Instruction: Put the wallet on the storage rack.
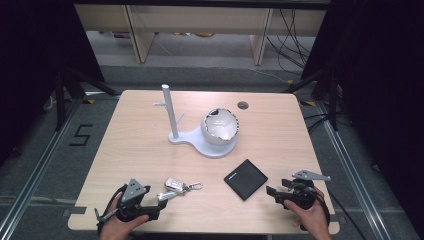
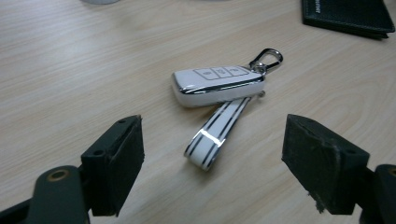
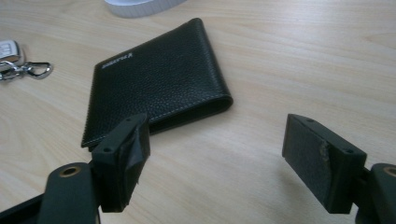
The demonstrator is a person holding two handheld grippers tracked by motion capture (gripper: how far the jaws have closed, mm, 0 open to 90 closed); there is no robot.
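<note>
Nothing is picked up yet, so the work looks to be at its very start. The left tool (image 1: 161, 197) sits near the worktop's near-left corner with its jaws spread wide and empty, aimed at the white car key fob (image 2: 218, 85). The fob lies flat on the bare wood close to the near edge, left of centre; its striped strap loop (image 2: 218, 132) trails toward the tool, and its metal clip (image 2: 267, 59) points the other way. The strap's end lies just ahead of the gap between the jaws, untouched.

The right tool (image 1: 270, 193), near the near-right corner, is likewise released and holds nothing. It faces the black leather wallet (image 3: 156, 79), which lies closed and flat near the middle of the near edge, just ahead of the tool.

Toward the far middle of the worktop stands a white stand (image 1: 170, 111) with an upright post and short pegs, and a white bowl (image 1: 220, 126) on its base. Judging by this layout, hanging the fob and placing the wallet are probably still to do; both grasps remain.
</note>
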